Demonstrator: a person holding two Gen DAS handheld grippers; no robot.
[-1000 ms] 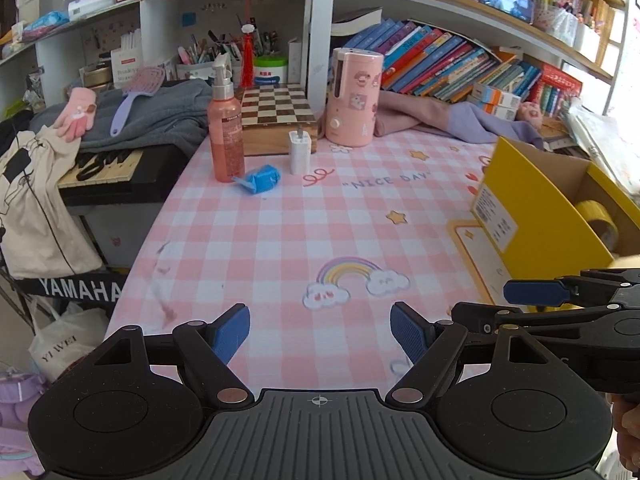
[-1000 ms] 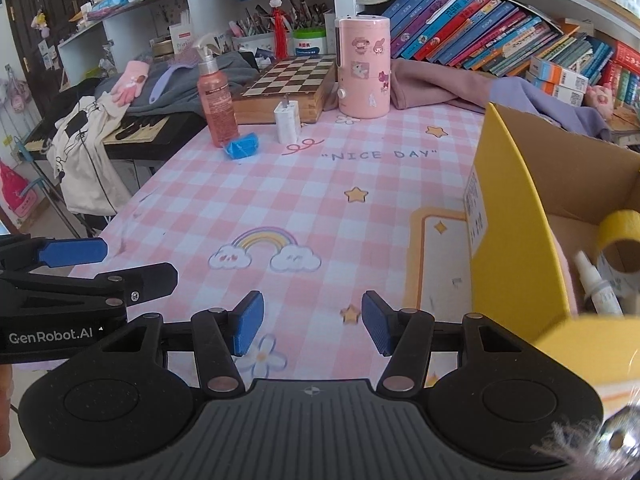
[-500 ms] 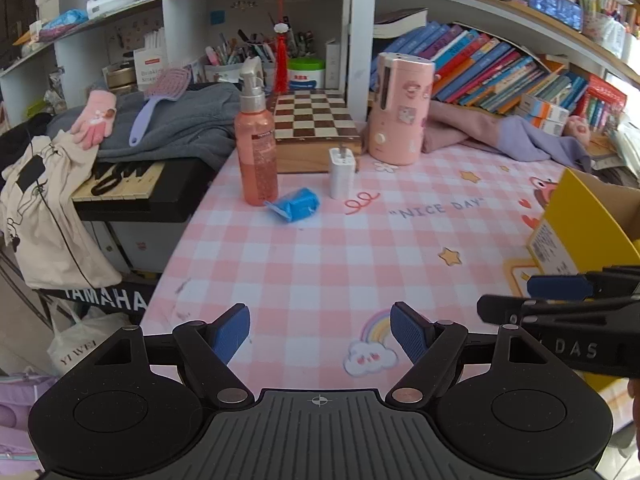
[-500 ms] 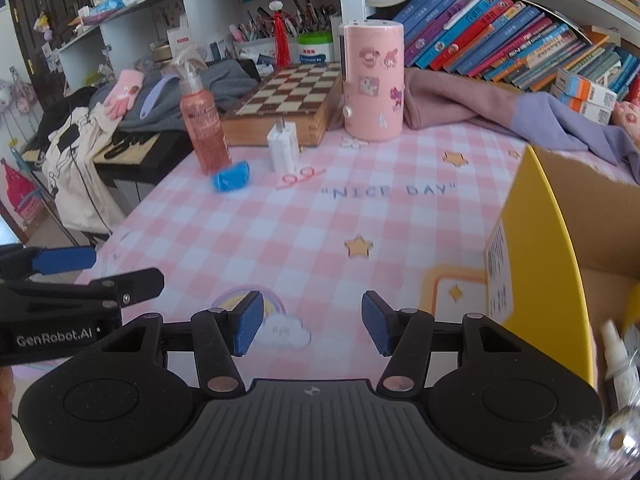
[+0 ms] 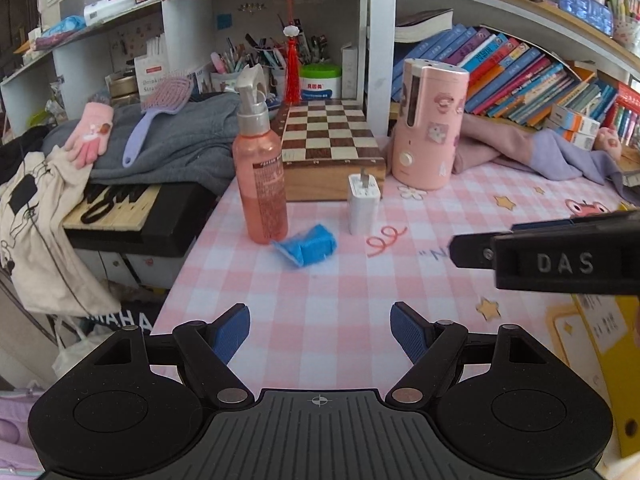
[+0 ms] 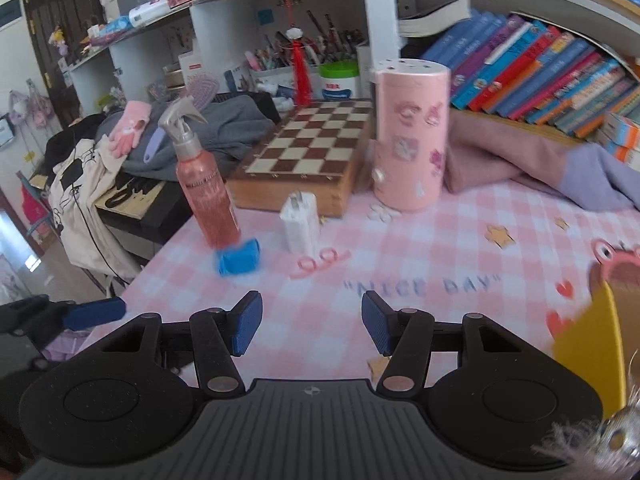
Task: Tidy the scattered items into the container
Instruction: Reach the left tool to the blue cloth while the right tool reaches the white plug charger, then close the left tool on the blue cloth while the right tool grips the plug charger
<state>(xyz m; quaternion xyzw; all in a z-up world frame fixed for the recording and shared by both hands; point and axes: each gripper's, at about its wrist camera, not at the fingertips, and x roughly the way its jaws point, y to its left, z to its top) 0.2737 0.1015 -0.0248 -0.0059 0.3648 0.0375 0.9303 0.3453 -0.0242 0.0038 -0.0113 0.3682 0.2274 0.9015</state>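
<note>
1. Pink-and-white checked cloth covers the worktop [image 5: 320, 280], printed with stars, a red squiggle and "NICE DAY"; cluttered shelves and a row of books [image 5: 520, 76] stand behind it.
2. At the far left, off the worktop's edge, a cream tote bag [image 5: 36, 240] hangs over a black keyboard [image 5: 132, 216]; above them a grey garment [image 5: 180, 140] carries a pink glove [image 5: 90, 136] and a lilac hairbrush [image 5: 154, 114].
3. On the worktop's left part stands an upright pink spray bottle [image 5: 262, 184], and a crumpled blue item [image 5: 310, 246] lies just beside its base.
4. Right of these a white plug adapter [image 5: 363, 204] stands upright with its prongs up, just in front of a closed wooden chessboard box [image 5: 332, 152].
5. Further right is a tall pink cylinder with stickers [image 5: 428, 128], with pink and lilac cloth [image 5: 540, 152] heaped beside it.
6. The yellow container [image 6: 592, 344] shows only as a corner at the right edge, well apart from the bottle, blue item and adapter.
7. The left gripper [image 5: 320, 332] hovers over the near cloth, jaws spread wide with nothing between them.
8. The right gripper [image 6: 312, 326] is also above the cloth, its jaws set narrower, apart and empty; in the left wrist view its body crosses the right side.
</note>
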